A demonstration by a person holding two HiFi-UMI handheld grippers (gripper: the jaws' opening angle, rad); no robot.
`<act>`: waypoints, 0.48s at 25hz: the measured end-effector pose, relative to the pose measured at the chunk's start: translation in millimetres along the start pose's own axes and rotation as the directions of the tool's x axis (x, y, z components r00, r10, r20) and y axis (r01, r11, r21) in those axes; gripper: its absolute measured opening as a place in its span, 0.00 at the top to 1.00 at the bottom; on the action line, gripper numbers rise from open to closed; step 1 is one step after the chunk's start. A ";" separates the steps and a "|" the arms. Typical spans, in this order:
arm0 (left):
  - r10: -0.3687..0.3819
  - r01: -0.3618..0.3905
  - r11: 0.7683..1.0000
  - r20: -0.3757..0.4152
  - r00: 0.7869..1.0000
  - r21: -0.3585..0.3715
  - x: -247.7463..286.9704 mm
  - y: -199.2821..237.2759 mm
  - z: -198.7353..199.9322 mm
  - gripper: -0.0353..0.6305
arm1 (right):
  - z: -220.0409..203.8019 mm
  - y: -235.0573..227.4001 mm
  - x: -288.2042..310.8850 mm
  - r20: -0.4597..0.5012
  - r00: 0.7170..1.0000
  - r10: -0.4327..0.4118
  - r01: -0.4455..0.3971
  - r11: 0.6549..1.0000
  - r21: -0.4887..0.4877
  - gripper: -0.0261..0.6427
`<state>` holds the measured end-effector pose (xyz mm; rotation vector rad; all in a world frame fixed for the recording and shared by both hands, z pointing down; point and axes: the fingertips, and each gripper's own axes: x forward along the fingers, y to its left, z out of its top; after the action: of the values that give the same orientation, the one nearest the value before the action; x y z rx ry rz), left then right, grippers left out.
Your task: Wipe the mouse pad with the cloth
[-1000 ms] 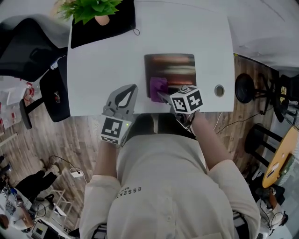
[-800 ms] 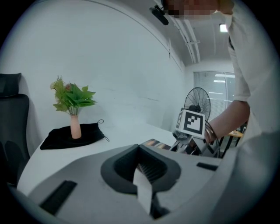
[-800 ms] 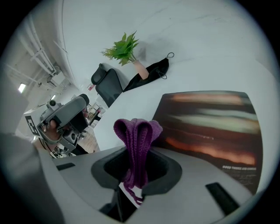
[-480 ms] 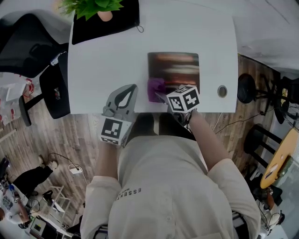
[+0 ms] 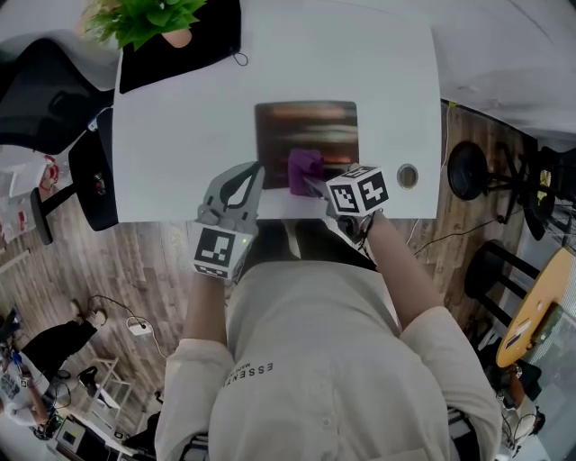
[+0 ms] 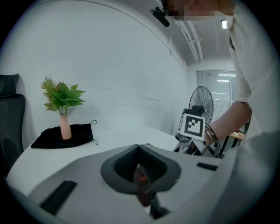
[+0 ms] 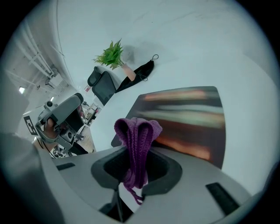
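A dark mouse pad (image 5: 306, 126) with reddish streaks lies on the white table (image 5: 180, 135). My right gripper (image 5: 312, 185) is shut on a purple knitted cloth (image 5: 304, 168), which rests on the pad's near edge, around the middle. In the right gripper view the cloth (image 7: 136, 131) stands bunched up between the jaws, with the mouse pad (image 7: 188, 109) beyond it. My left gripper (image 5: 252, 171) hovers at the table's near edge, left of the pad, shut with nothing in it. In the left gripper view the left gripper (image 6: 142, 175) points across the table.
A potted plant (image 5: 148, 18) stands on a black cloth mat (image 5: 193, 45) at the table's far left corner. A round cable hole (image 5: 407, 175) sits right of the pad. A black office chair (image 5: 54, 90) is left of the table, a stool base (image 5: 466, 167) to the right.
The right gripper has dragged the purple cloth rightward along the pad's near part, from its left edge to about the middle. The left gripper has stayed put.
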<state>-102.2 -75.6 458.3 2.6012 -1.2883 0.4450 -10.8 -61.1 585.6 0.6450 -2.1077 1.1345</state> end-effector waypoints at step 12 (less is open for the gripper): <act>-0.010 0.010 1.000 0.009 1.000 0.013 44.0 -54.3 12.8 0.94 | -21.1 -67.8 -55.8 0.031 0.999 -0.035 0.034 0.998 0.045 0.82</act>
<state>-31.2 -79.6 459.3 2.6221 -1.2789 0.4417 78.9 -70.9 589.6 0.7220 -2.0951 1.1624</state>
